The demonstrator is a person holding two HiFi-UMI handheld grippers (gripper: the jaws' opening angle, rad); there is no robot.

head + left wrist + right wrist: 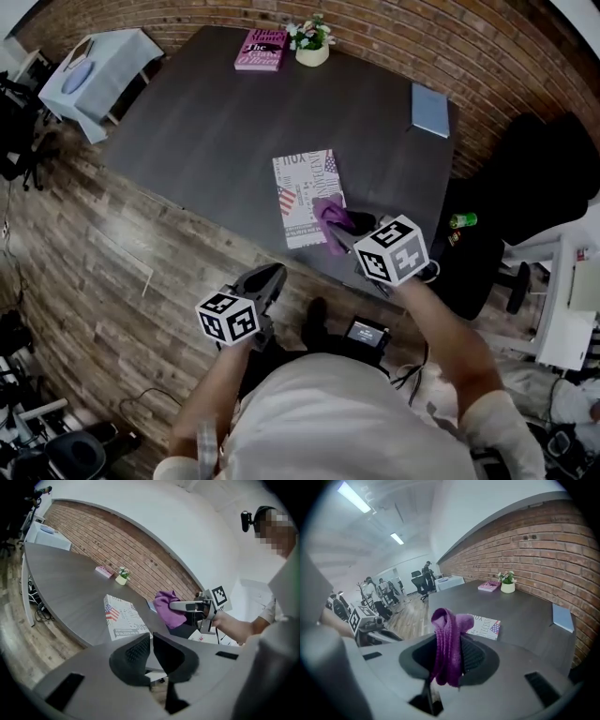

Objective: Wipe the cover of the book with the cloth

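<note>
A white book (306, 195) with a flag on its cover lies flat near the front edge of the dark table (216, 122); it also shows as the book (123, 616) and the book (485, 626). My right gripper (345, 228) is shut on a purple cloth (331, 217), bunched between the jaws, the cloth (448, 644) hanging over the book's near right corner. My left gripper (265, 281) is shut and empty, off the table's front edge, below and left of the book. In the left gripper view, the cloth (168, 609) is right of the book.
A pink book (262, 49) and a small potted plant (311, 42) stand at the table's far edge. A blue notebook (430, 110) lies at the right edge. A black chair (539, 178) is at the right. People stand far off in the right gripper view.
</note>
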